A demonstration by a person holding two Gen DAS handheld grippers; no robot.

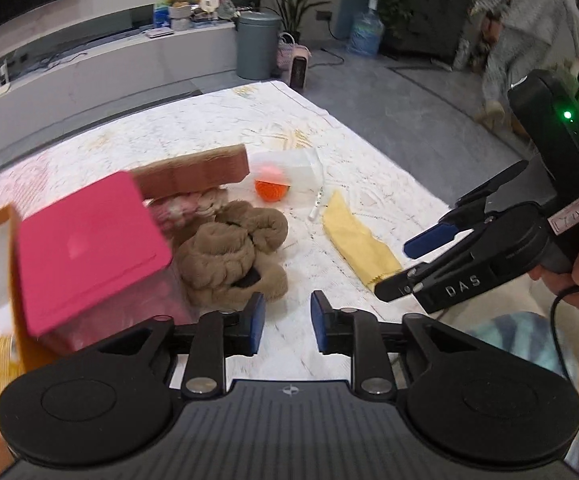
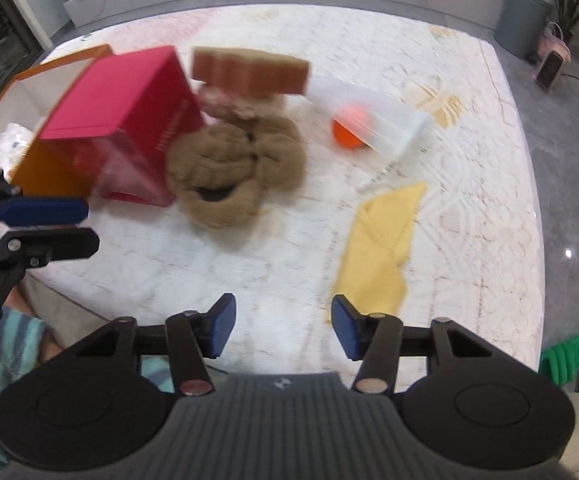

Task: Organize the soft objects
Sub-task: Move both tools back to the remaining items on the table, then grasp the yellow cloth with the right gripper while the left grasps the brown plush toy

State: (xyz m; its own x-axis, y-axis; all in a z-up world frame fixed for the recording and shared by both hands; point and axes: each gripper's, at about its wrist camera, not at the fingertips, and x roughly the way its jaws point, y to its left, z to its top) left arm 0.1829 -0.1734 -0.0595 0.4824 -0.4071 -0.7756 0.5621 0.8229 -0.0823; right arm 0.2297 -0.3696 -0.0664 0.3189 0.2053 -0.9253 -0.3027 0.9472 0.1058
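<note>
Bright even indoor light, soft shadows, motion blur throughout, fisheye bending at edges.

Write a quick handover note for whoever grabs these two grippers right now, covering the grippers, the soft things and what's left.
Left gripper: open, empty, above bare tablecloth just in front of the brown knit bundle.
Right gripper: open, empty, above the near end of the yellow cloth.
The bundle lies beside the tipped pink box, with a pink-and-cream knit piece behind it under a brown ridged block.
An orange ball sits partly in a clear pouch.
Done: nothing visibly sorted.
Left: collecting the bundle, knit piece, cloth and ball.
</note>
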